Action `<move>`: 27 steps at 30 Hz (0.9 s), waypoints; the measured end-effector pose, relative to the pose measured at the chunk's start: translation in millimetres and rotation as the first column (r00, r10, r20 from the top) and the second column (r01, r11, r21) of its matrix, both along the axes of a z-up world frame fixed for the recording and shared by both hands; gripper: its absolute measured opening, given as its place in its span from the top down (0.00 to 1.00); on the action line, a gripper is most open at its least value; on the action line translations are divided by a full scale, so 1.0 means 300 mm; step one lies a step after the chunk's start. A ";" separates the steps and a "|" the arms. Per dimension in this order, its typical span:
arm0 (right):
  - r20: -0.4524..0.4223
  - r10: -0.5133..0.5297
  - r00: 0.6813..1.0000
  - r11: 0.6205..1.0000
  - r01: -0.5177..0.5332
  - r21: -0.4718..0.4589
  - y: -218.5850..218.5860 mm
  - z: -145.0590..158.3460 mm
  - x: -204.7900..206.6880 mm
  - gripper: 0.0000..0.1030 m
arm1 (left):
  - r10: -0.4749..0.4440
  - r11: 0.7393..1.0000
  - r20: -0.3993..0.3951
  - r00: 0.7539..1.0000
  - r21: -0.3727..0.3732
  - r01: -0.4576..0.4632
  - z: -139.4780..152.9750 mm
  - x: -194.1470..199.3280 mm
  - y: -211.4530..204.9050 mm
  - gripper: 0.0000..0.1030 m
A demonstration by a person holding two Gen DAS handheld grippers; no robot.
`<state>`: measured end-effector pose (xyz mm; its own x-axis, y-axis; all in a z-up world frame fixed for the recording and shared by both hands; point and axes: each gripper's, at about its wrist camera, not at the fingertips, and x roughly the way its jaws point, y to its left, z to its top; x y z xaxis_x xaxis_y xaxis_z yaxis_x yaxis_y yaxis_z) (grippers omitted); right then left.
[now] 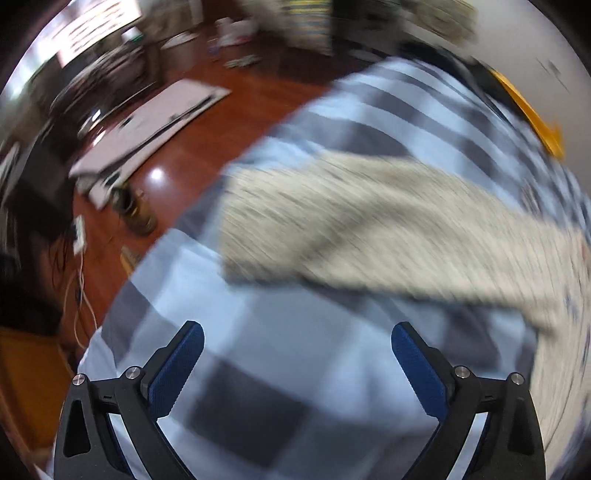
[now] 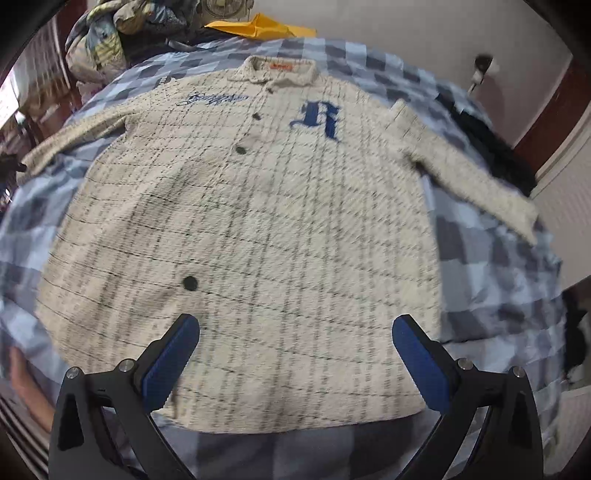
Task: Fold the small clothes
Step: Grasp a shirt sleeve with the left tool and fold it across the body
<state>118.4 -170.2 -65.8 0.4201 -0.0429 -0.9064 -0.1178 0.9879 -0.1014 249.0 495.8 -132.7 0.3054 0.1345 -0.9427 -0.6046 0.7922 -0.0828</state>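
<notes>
A cream checked shirt (image 2: 258, 229) with a blue letter R and dark buttons lies spread flat, front up, on a blue and grey checked bedspread (image 2: 498, 266). Both sleeves lie stretched out to the sides. My right gripper (image 2: 295, 332) is open and empty above the shirt's lower hem. In the blurred left wrist view, one cream sleeve (image 1: 351, 221) lies across the bedspread (image 1: 295, 350). My left gripper (image 1: 297, 341) is open and empty, a little short of the sleeve.
A pile of clothes (image 2: 122, 33) and a yellow cloth (image 2: 258, 27) lie at the bed's far end. A dark garment (image 2: 491, 147) lies at the bed's right edge. A red-brown floor (image 1: 207, 140) with a flat white board (image 1: 147, 125) runs left of the bed.
</notes>
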 end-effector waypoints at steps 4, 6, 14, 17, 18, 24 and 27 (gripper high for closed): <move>-0.052 -0.021 0.998 1.000 0.021 -0.003 -0.005 -0.043 0.018 0.01 | 0.103 0.995 -0.002 0.995 -0.007 -0.103 -0.062 0.026 0.116 0.01; -0.074 -0.023 0.997 1.000 0.023 0.002 -0.005 -0.057 0.021 0.01 | 0.110 0.994 -0.016 0.994 0.015 -0.109 -0.085 0.057 0.133 0.07; -0.086 -0.019 0.996 0.999 0.017 -0.030 0.007 -0.070 0.033 0.01 | 0.014 0.999 0.035 0.999 0.051 -0.016 -0.049 0.175 0.048 0.92; -0.085 -0.031 0.996 0.999 0.030 -0.014 -0.006 -0.065 0.037 0.01 | 0.013 0.994 0.077 0.997 0.104 -0.021 0.053 0.203 0.021 0.93; -0.084 -0.035 0.996 0.999 0.034 -0.007 -0.009 -0.063 0.038 0.01 | 0.022 0.993 0.096 0.995 0.118 -0.033 0.096 0.207 0.016 0.93; -0.050 -0.051 0.997 0.997 0.054 0.057 -0.029 -0.024 0.027 0.01 | -0.032 0.975 0.195 0.980 0.221 -0.013 0.440 0.278 -0.101 0.93; -0.041 -0.049 0.998 0.995 0.052 0.089 -0.033 -0.013 0.024 0.01 | -0.088 0.962 0.227 0.970 0.271 0.024 0.619 0.333 -0.254 0.93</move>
<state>125.6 -180.1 -69.7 0.3841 0.0196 -0.9231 -0.0698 0.9975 -0.0078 349.1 419.6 53.1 0.5278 0.3451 -0.7762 -0.5476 0.8367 -0.0003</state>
